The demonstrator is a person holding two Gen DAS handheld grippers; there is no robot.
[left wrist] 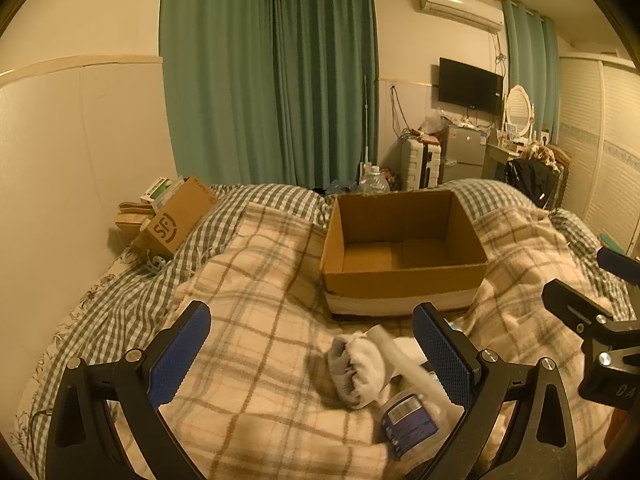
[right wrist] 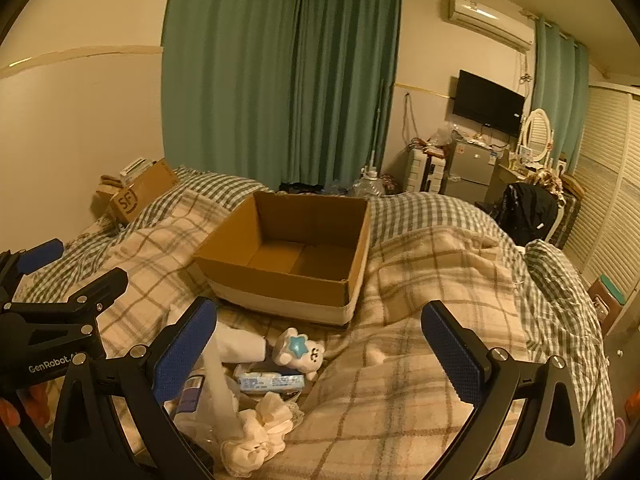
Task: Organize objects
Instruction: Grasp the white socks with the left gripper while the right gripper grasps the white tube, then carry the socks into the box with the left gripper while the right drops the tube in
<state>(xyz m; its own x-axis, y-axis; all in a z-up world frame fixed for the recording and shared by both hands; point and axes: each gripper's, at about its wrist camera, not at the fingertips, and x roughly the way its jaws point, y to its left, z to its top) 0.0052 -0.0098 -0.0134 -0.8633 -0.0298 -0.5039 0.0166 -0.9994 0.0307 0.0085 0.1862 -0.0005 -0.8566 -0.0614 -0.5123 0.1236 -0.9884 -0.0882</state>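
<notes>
On the plaid blanket [right wrist: 420, 380], one cardboard box [right wrist: 288, 280] (empty); left gripper [left wrist: 316, 354] and right gripper [right wrist: 320, 354] gape, holding nothing.

home bedroom | bed [left wrist: 260, 360] | curtains [left wrist: 272, 80] | wall TV [left wrist: 470, 85] | vanity mirror [left wrist: 518, 109]

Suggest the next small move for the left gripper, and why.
Probably lower the left gripper onto the rolled white sock and close. It is open and holds nothing, the sock lies loose on the blanket between its fingers, and the cardboard box just beyond is open and looks empty. The right gripper is open too.
</notes>
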